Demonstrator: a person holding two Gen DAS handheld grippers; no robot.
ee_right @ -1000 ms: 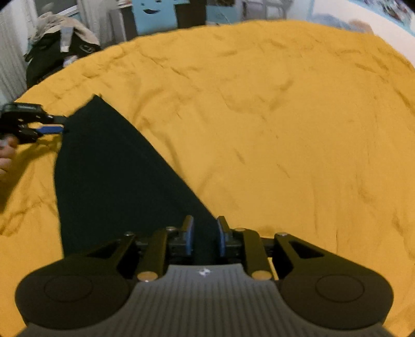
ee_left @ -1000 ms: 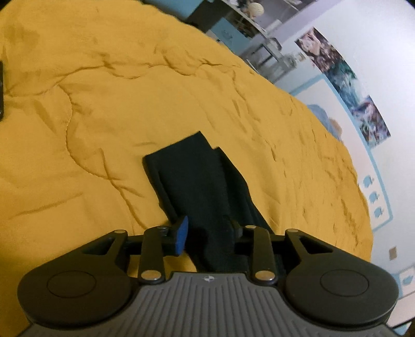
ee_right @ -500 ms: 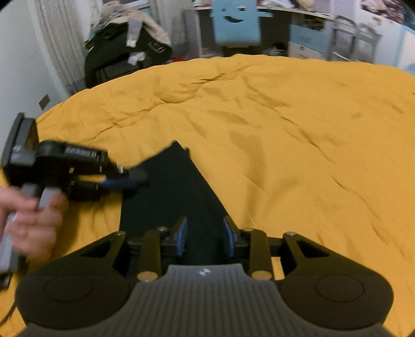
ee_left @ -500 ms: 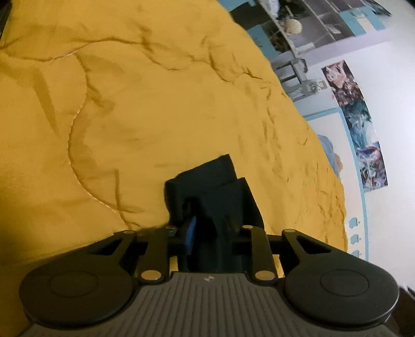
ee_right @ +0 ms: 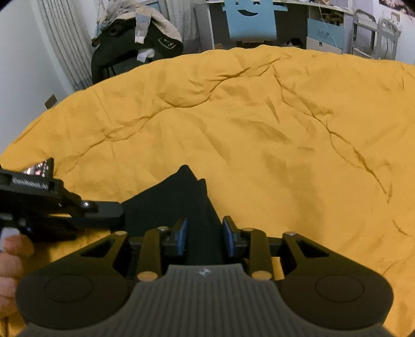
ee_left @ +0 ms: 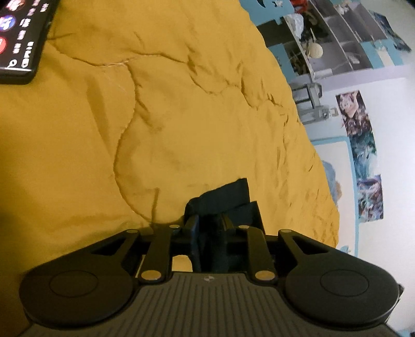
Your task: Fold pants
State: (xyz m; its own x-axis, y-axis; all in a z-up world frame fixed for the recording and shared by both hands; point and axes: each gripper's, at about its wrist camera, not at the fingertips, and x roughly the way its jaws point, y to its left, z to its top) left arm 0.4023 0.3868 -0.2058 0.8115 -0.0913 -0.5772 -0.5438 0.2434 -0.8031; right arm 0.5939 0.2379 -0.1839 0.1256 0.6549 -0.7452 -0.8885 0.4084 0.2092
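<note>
The dark pants (ee_right: 171, 204) lie on a yellow bedspread (ee_right: 259, 129), and their hem end shows as two layers in the left wrist view (ee_left: 225, 199). My left gripper (ee_left: 210, 228) is shut on the pants fabric; it also shows at the left of the right wrist view (ee_right: 109, 212), gripping the cloth's left edge. My right gripper (ee_right: 203, 233) has its jaws around the pants' right edge with a gap between the blue pads (ee_right: 181, 233).
A black phone (ee_left: 18, 39) lies on the bedspread at the far left. A chair piled with clothes (ee_right: 135, 33), a blue chair (ee_right: 251, 20) and shelves (ee_left: 337, 44) stand beyond the bed. A hand (ee_right: 10, 259) holds the left gripper.
Both grippers have carried the held end of the pants forward over the rest, so less cloth shows ahead. The right gripper's jaws have widened. The phone came into the left view.
</note>
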